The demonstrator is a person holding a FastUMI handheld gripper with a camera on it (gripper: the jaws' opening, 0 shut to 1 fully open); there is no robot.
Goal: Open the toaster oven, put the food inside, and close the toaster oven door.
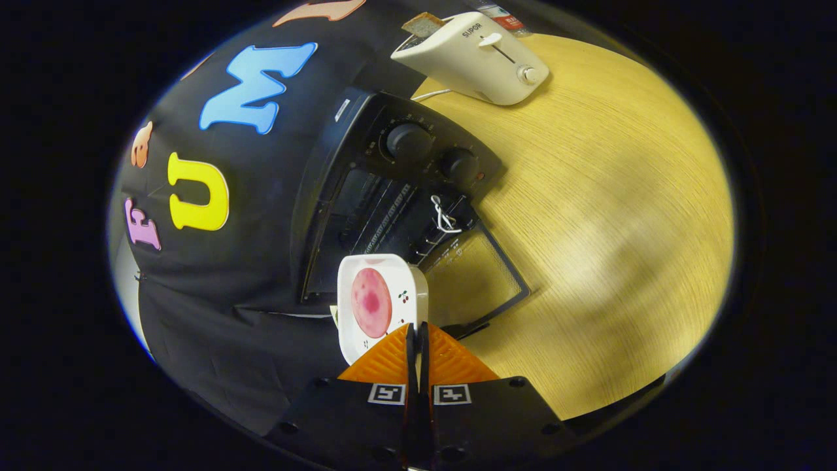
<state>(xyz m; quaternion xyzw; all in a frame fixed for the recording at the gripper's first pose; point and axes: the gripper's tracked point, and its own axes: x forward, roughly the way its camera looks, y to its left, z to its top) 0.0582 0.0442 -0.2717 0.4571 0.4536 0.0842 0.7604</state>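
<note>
My gripper is shut on the rim of a small white square plate, which carries a round pink slice of food. The plate hangs tilted just ahead of my fingers, in front of the black toaster oven. The oven's glass door is open and folded down toward the wooden table, and the wire rack inside shows past the plate. A white cord loop hangs by the door's hinge side. Two round knobs sit on the oven's control panel.
Beyond the oven stands a white pop-up toaster with a slice of bread sticking out of its slot. A bottle shows behind it. The black cloth wall runs along the oven's other side.
</note>
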